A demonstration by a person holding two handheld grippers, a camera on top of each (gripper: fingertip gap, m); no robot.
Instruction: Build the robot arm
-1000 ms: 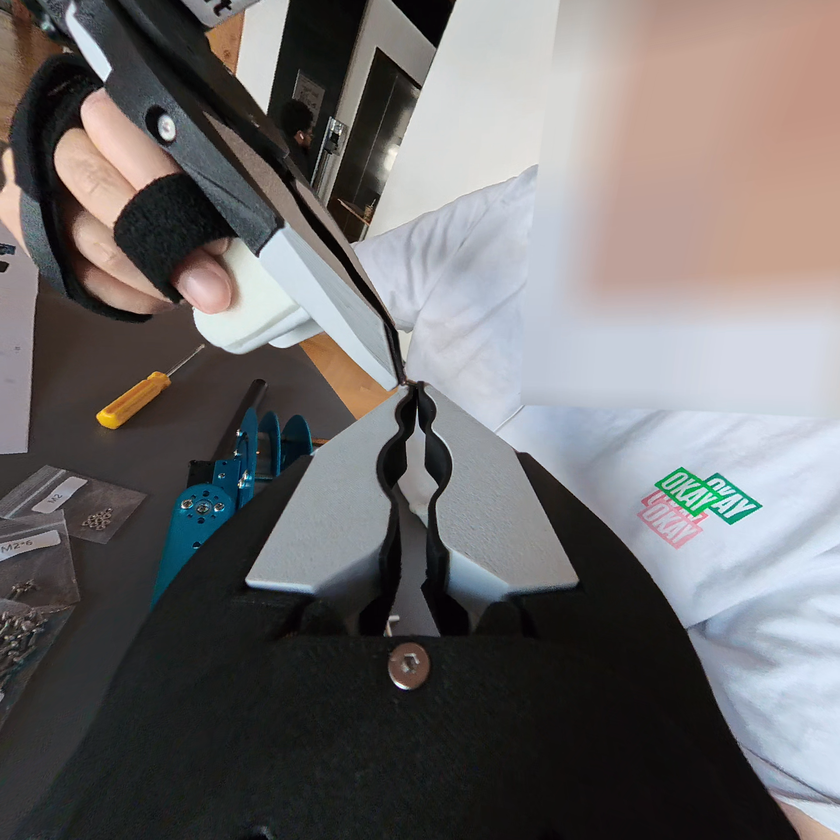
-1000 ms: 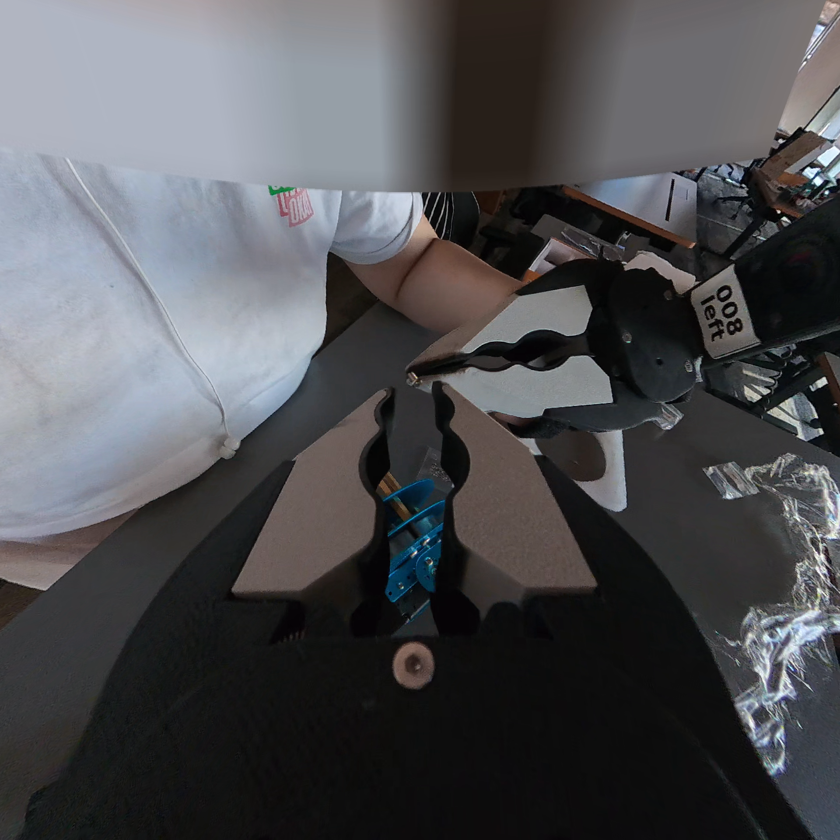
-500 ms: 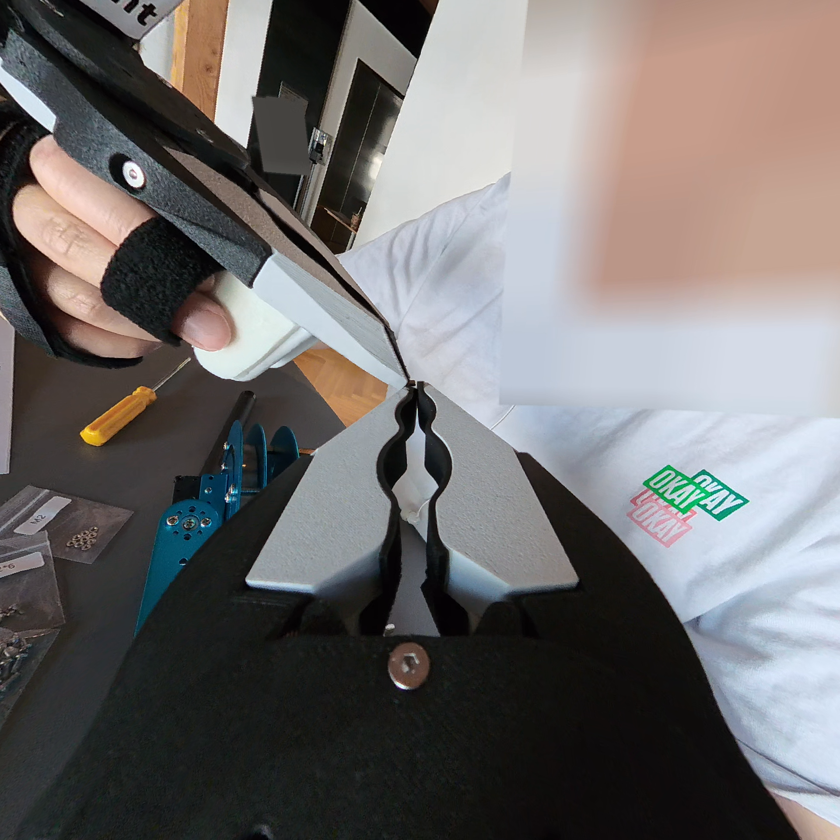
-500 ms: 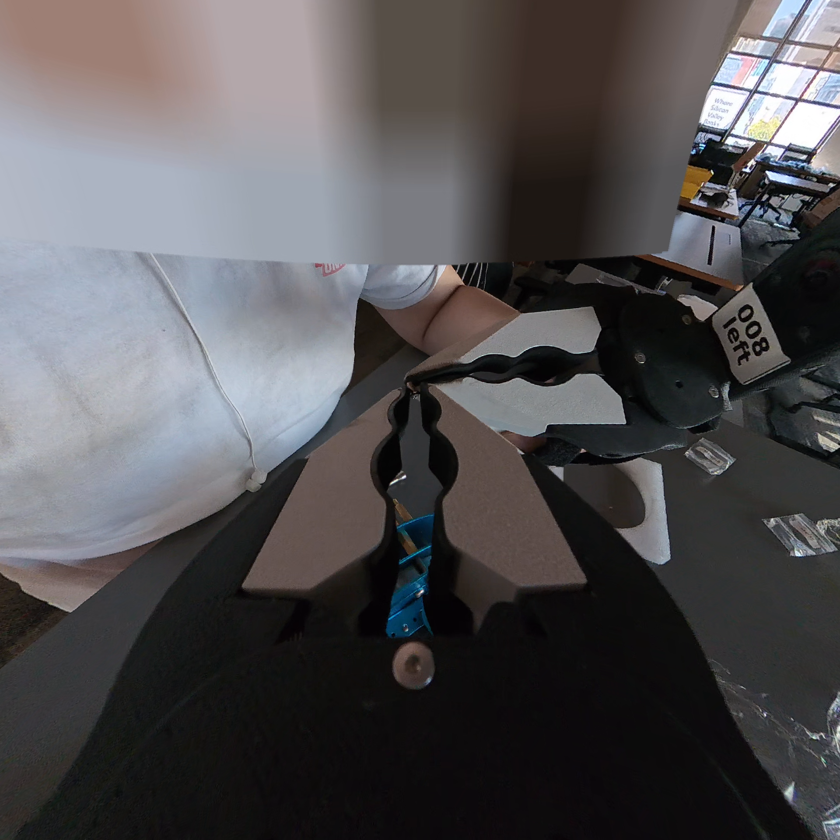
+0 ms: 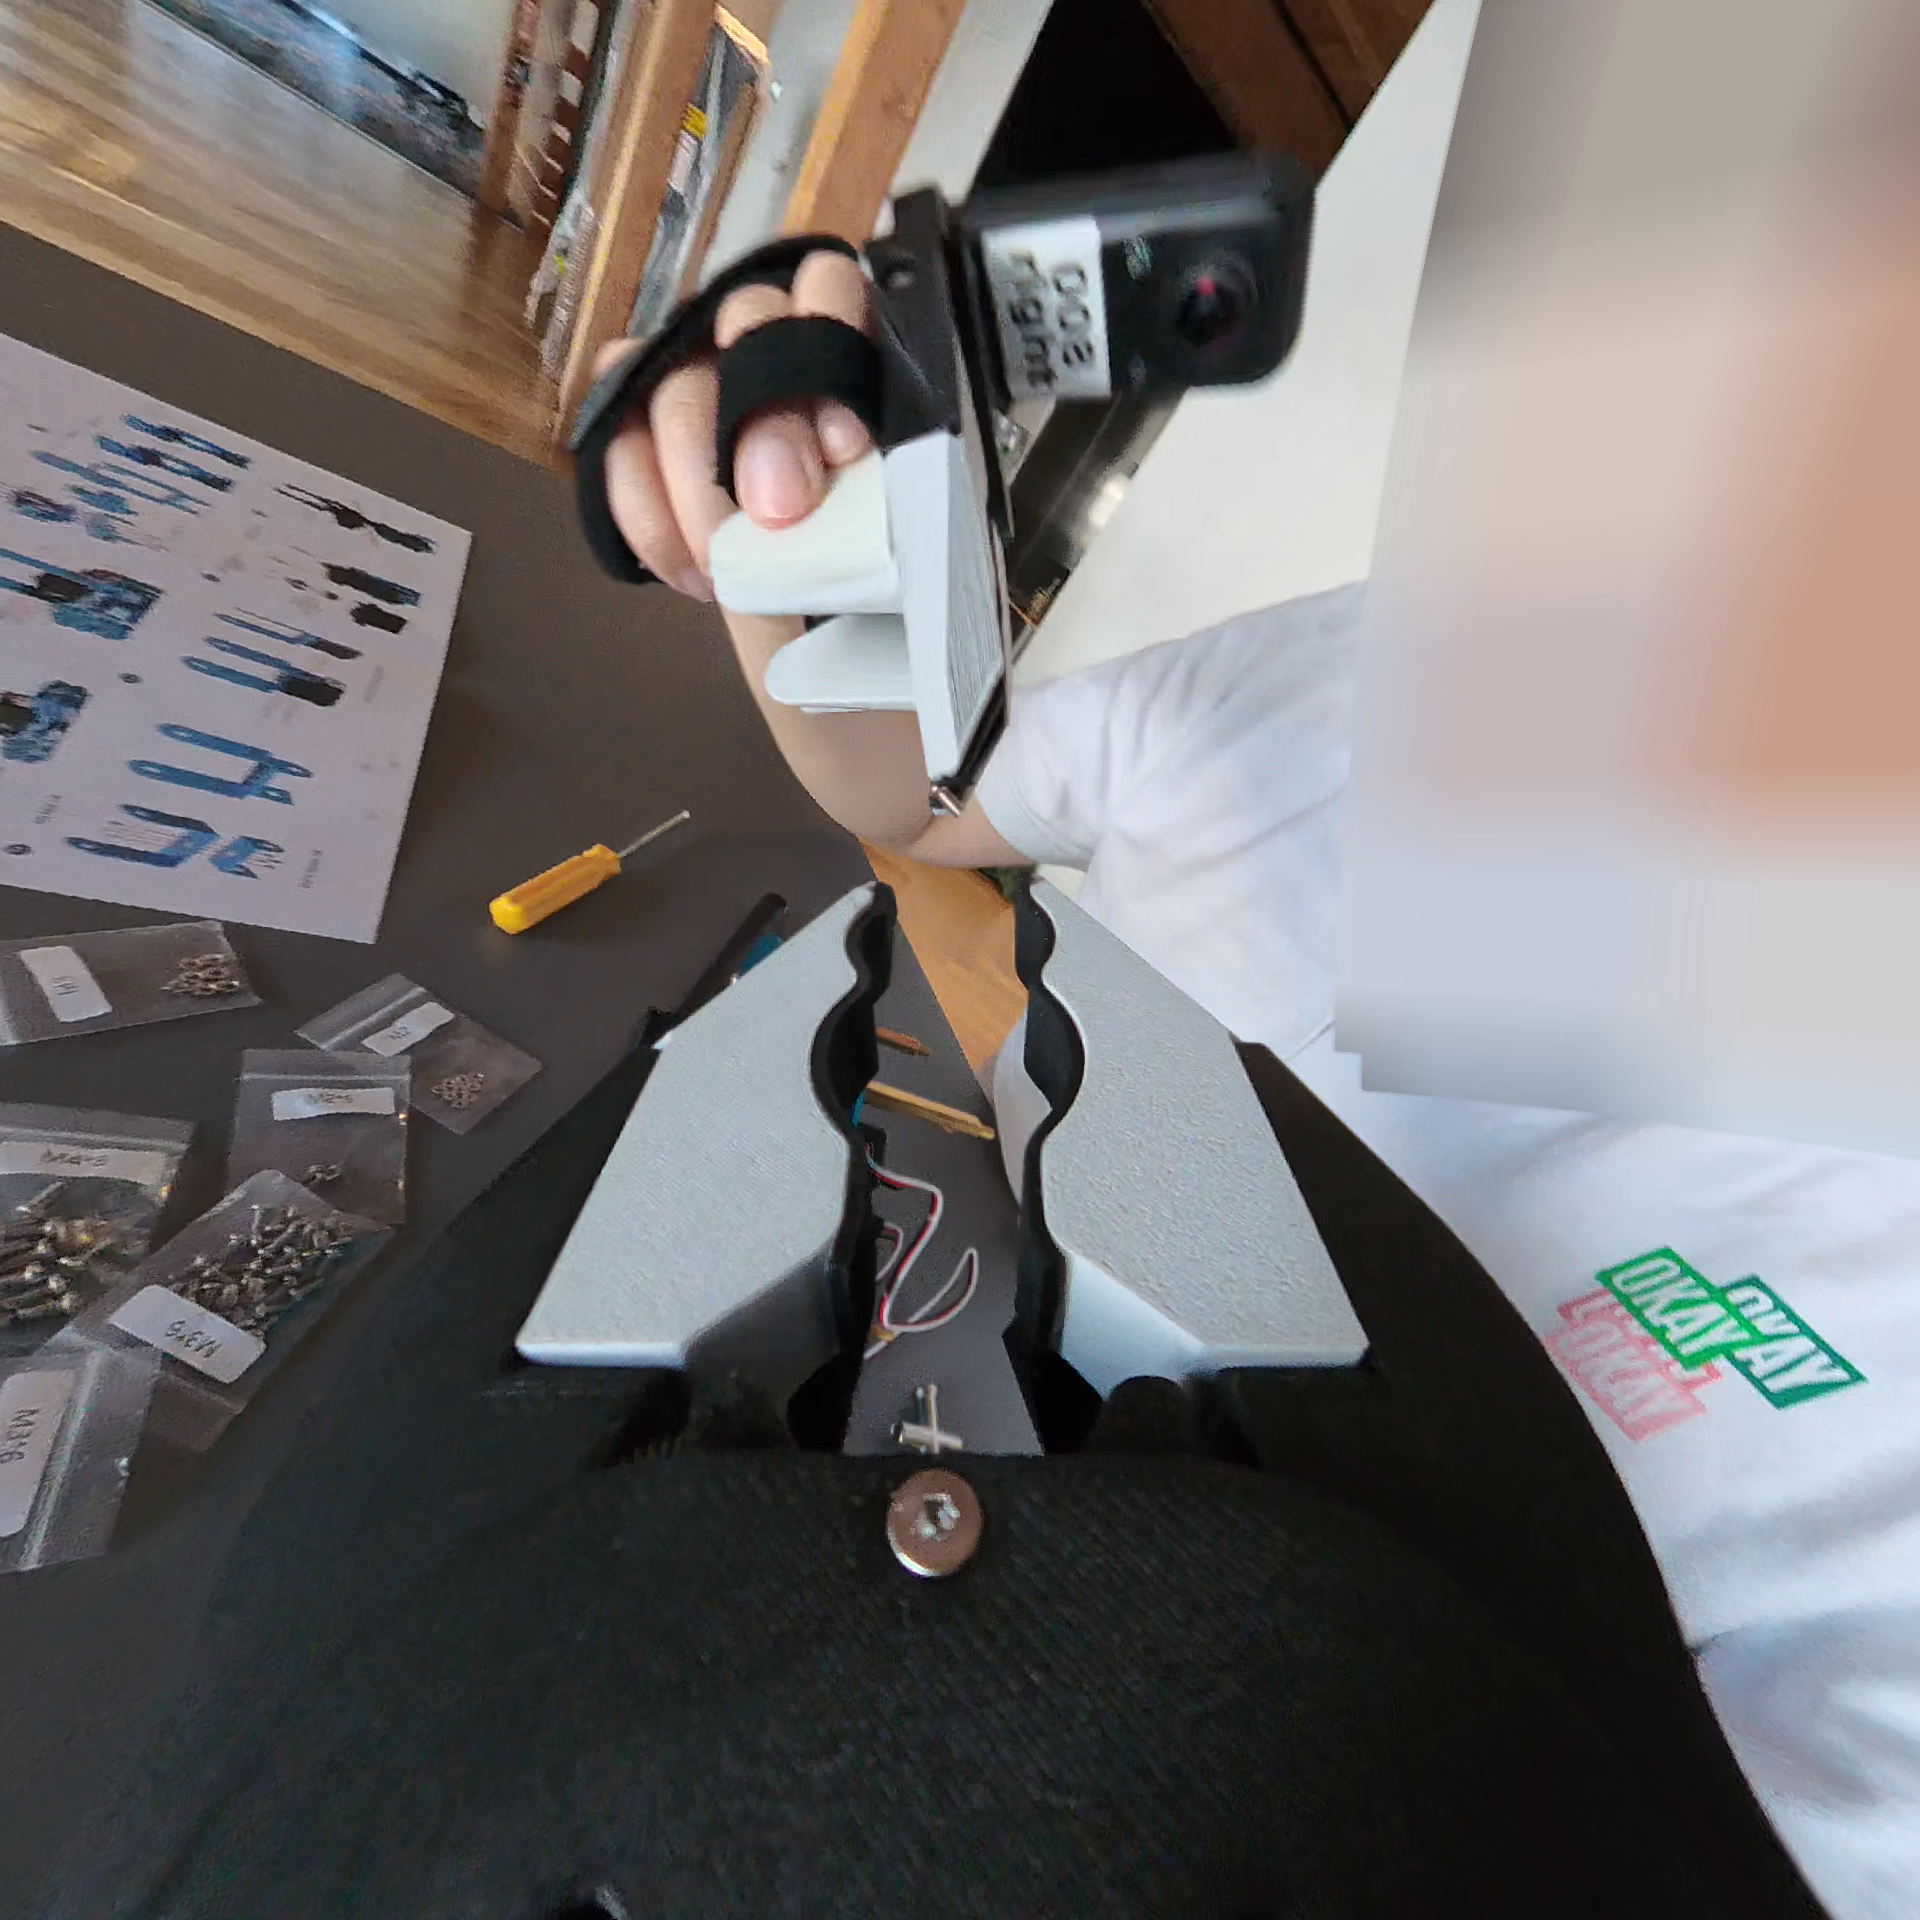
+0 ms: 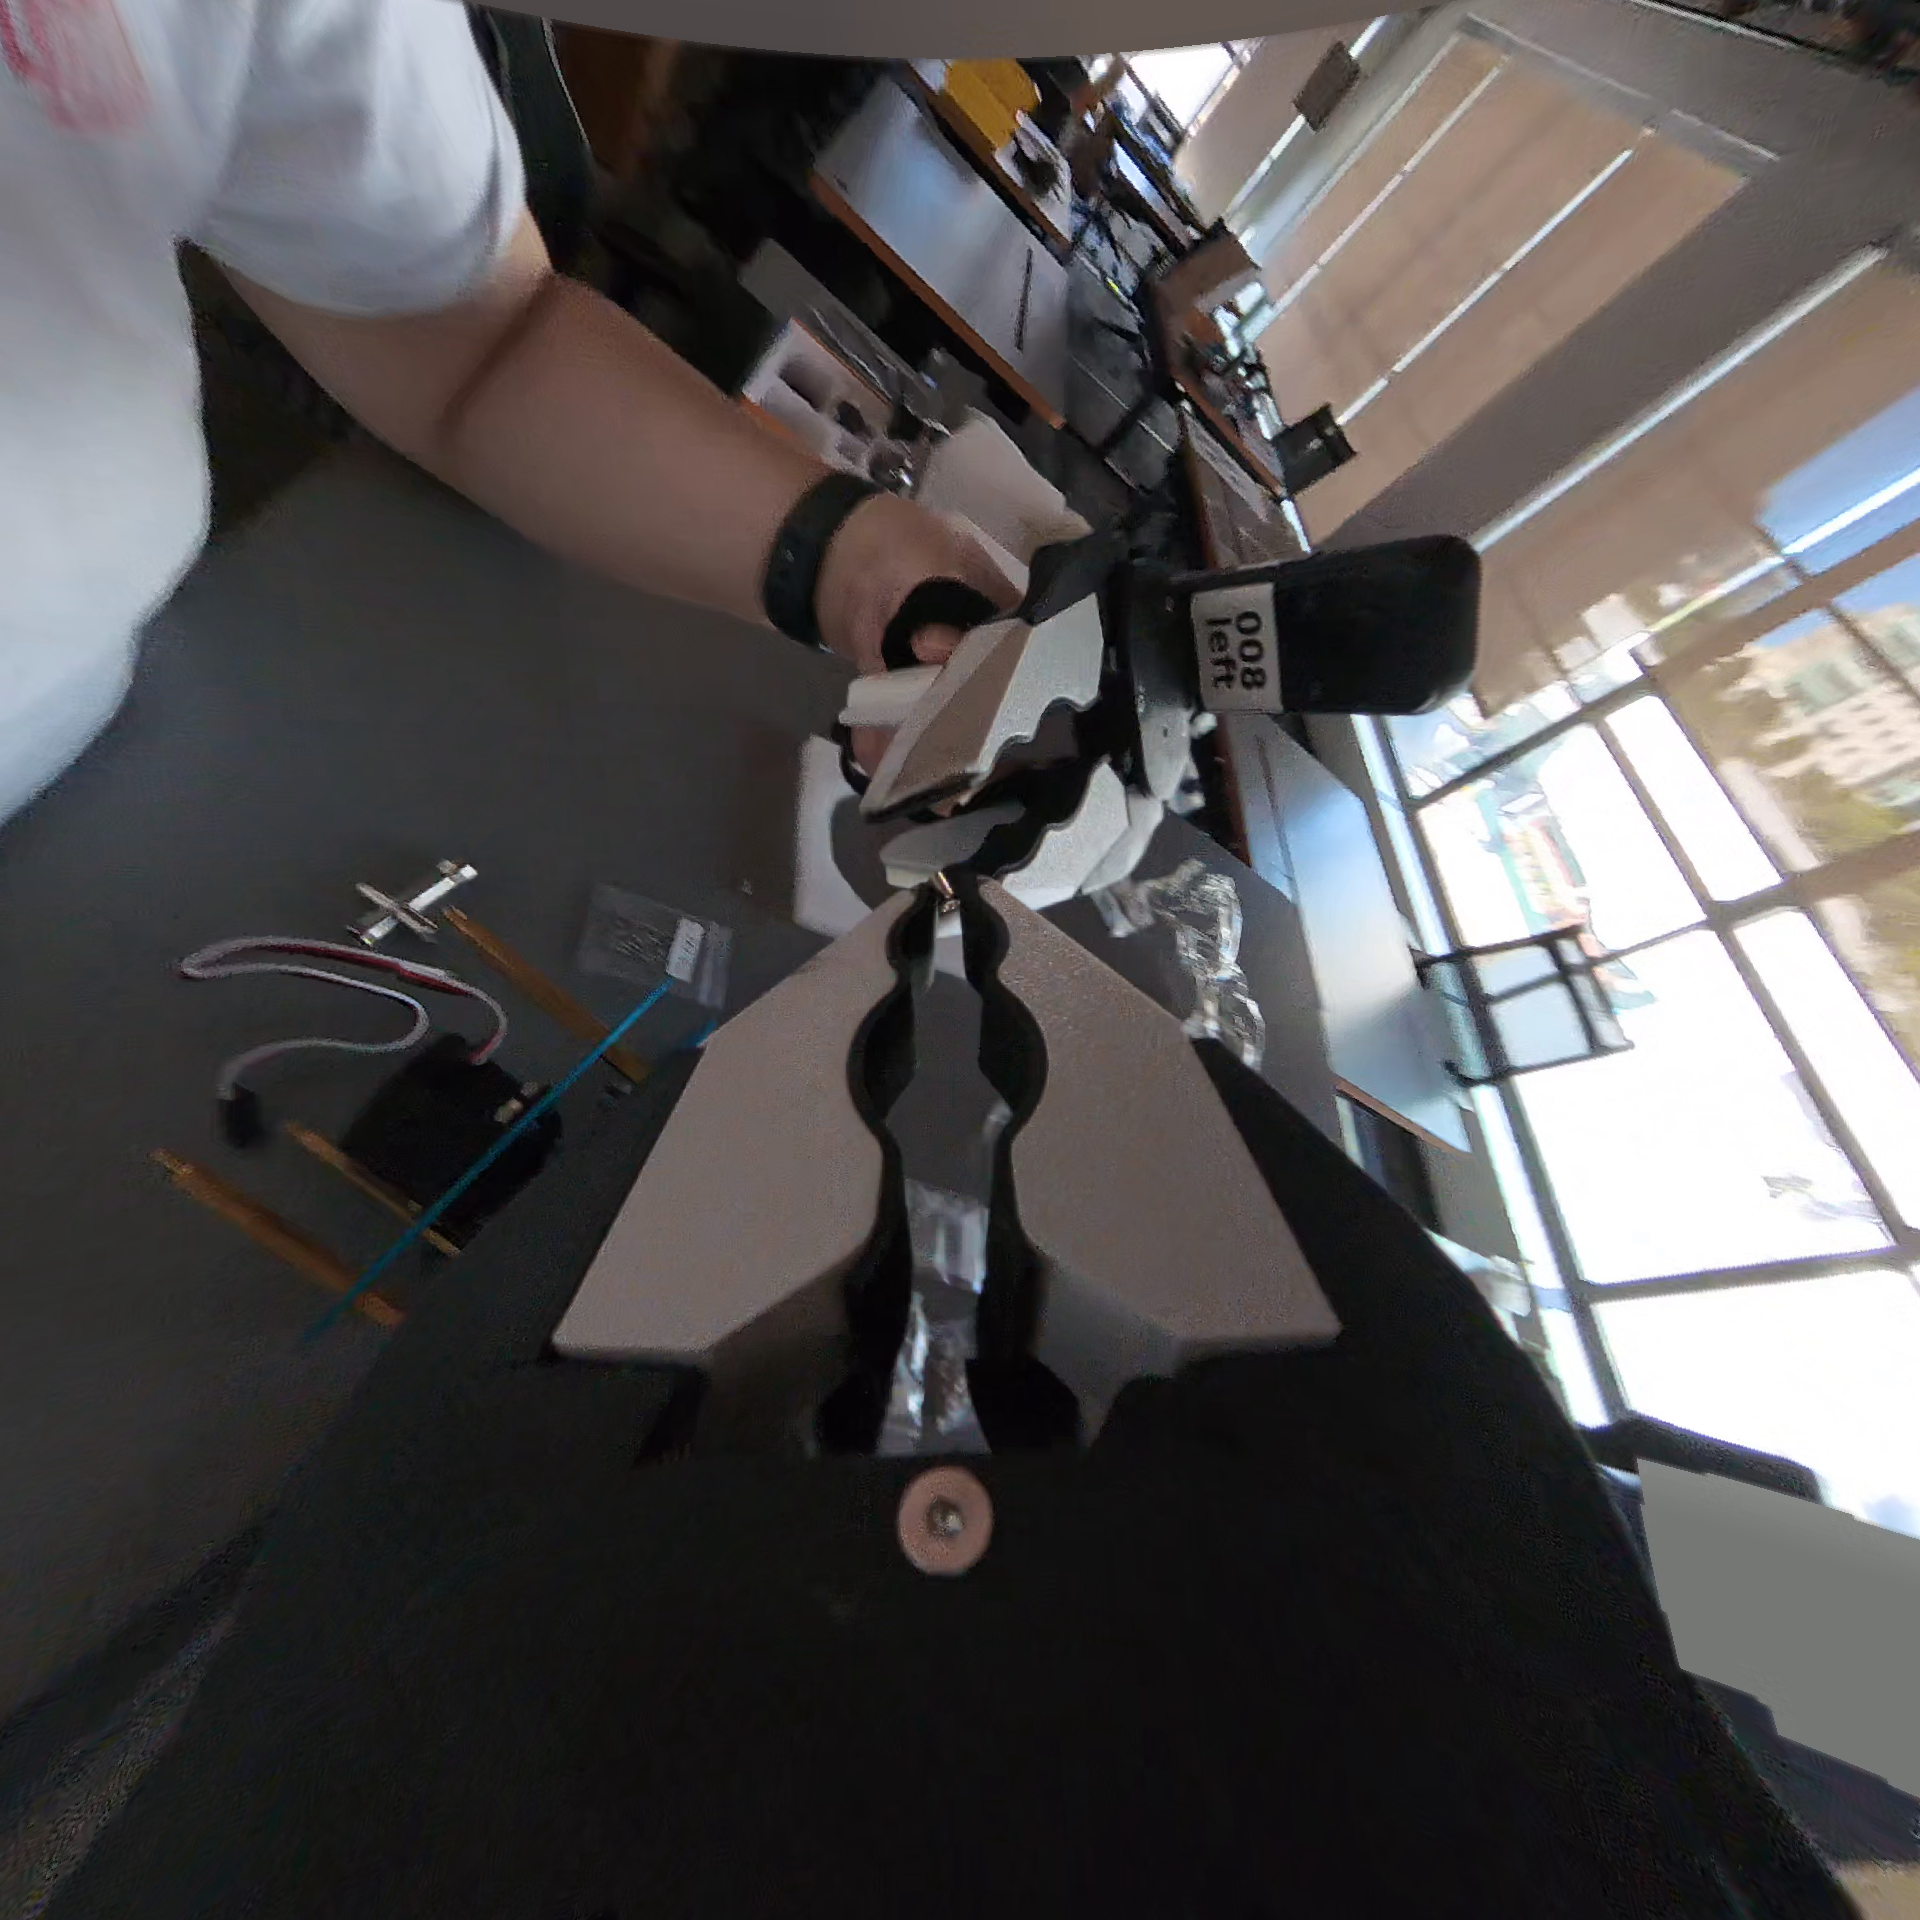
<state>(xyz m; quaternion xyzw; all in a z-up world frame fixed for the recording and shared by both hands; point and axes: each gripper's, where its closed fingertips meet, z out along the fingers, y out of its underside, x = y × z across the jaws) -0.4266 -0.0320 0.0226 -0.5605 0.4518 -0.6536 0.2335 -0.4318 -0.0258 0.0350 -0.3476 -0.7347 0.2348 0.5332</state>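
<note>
Screw point(image 6: 943, 901) sits pinched at the tips of the right tool point(image 6: 942, 920), just above the left tool point(image 5: 951, 899), which gapes empty.

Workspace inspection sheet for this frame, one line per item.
Surface: dark grey table, cluttered.
Job's things: small screw pinched by right gripper; black servo and brass standoffs lying on the table.
Clutter: screw bags, yellow screwdriver, printed sheet, clear wrap.
Grippers: right gripper shut on small screw; left gripper open, empty.
Cables: red-white lead from servo, loose.
Surroundings: windows, desks behind.
</note>
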